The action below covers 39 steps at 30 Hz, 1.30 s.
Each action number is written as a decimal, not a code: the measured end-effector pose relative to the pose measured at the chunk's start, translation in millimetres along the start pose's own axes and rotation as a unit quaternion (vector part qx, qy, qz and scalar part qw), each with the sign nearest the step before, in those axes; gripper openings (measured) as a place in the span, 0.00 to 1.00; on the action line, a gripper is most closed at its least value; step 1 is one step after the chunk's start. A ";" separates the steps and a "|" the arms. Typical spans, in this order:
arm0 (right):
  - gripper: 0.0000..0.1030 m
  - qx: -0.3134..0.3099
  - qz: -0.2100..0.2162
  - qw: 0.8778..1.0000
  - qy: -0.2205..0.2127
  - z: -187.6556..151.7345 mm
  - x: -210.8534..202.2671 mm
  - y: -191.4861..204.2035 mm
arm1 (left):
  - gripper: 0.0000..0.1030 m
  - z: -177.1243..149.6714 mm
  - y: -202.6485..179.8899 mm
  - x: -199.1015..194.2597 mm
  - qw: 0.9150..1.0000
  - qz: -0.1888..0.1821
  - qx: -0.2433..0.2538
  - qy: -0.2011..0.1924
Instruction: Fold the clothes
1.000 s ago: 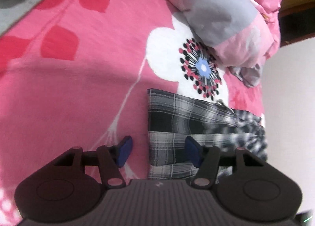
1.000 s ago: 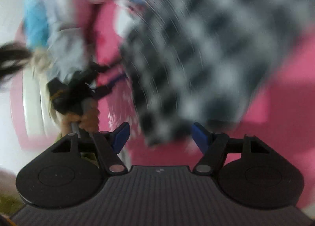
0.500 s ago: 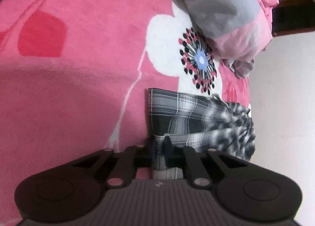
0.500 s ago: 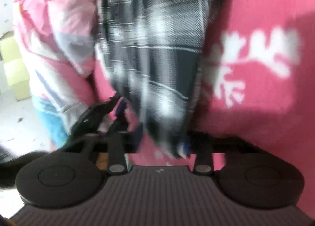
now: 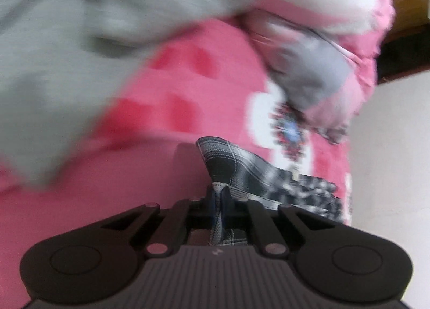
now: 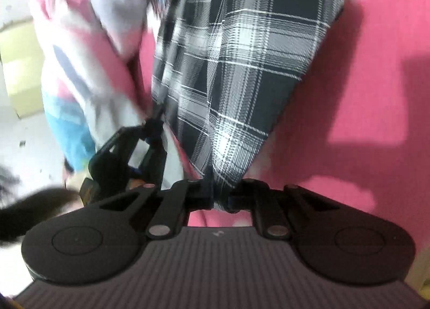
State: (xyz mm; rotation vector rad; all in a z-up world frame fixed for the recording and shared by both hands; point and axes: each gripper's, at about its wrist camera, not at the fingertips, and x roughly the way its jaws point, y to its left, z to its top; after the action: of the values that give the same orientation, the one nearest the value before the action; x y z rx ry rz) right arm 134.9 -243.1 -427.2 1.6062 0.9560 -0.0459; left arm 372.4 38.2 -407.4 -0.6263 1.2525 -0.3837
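Note:
A black, grey and white plaid garment (image 5: 233, 163) lies on the pink bedsheet (image 5: 134, 188), one corner lifted. My left gripper (image 5: 219, 196) is shut on that corner's hem. In the right wrist view the same plaid garment (image 6: 242, 67) hangs taut from my right gripper (image 6: 219, 190), whose jaws are closing tight on its lower point with the pads pressing the cloth. The left gripper (image 6: 154, 126) shows further left there, pinching the garment's other edge. The views are blurred by motion.
A grey garment (image 5: 53, 67) lies at the upper left of the bed. A bunched pink and grey quilt (image 5: 322, 67) sits at the back; it also fills the left of the right wrist view (image 6: 80, 40). A white wall (image 5: 389, 147) borders the bed on the right.
Both grippers went from open to shut on the plaid garment. The left one has lifted its corner and carried it toward the grey garment; the right has rolled and pulled its end taut.

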 end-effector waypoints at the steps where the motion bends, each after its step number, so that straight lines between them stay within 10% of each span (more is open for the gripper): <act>1: 0.06 0.002 -0.005 1.000 0.015 -9.4 9.1 -2.7 | 0.05 -1.7 12.8 -7.4 1.000 0.017 0.000 0.000; 7: 0.22 -0.060 -0.108 0.987 0.099 -12.8 68.3 -12.0 | 0.19 -1.9 69.4 -28.0 0.998 0.052 -0.039 -0.006; 9: 0.45 -0.072 -0.125 0.981 0.129 -11.1 62.7 -2.6 | 0.51 -3.4 73.6 -40.7 0.998 0.047 -0.047 -0.013; 15: 0.51 -0.268 -0.174 0.920 0.229 -15.5 28.1 85.4 | 0.55 -37.1 61.7 -71.8 0.999 0.019 -0.010 0.029; 22: 0.49 -0.615 -0.120 0.752 0.205 13.7 85.8 214.6 | 0.54 -108.5 38.1 -59.0 0.989 -0.020 0.060 0.131; 29: 0.34 -0.803 -0.136 0.499 0.296 -6.1 193.5 225.0 | 0.40 -140.2 29.6 -44.6 0.982 0.032 0.122 0.139; 32: 0.31 -0.813 -0.135 0.453 0.340 -17.6 210.1 216.0 | 0.40 -141.2 34.0 -44.2 0.984 0.028 0.112 0.134; 36: 0.01 -0.836 -0.153 0.386 0.359 -26.5 225.1 192.8 | 0.35 -144.8 33.1 -46.4 0.983 0.036 0.128 0.129; 39: 0.00 -0.842 -0.145 0.409 0.319 -24.0 224.4 209.2 | 0.33 -148.0 31.9 -48.0 0.981 0.041 0.139 0.125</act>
State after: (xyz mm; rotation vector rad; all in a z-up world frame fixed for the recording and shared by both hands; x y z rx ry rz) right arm 396.0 -91.5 -367.6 -0.6052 1.0621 1.0570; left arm 215.1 57.6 -417.9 -0.2918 1.4281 -0.5696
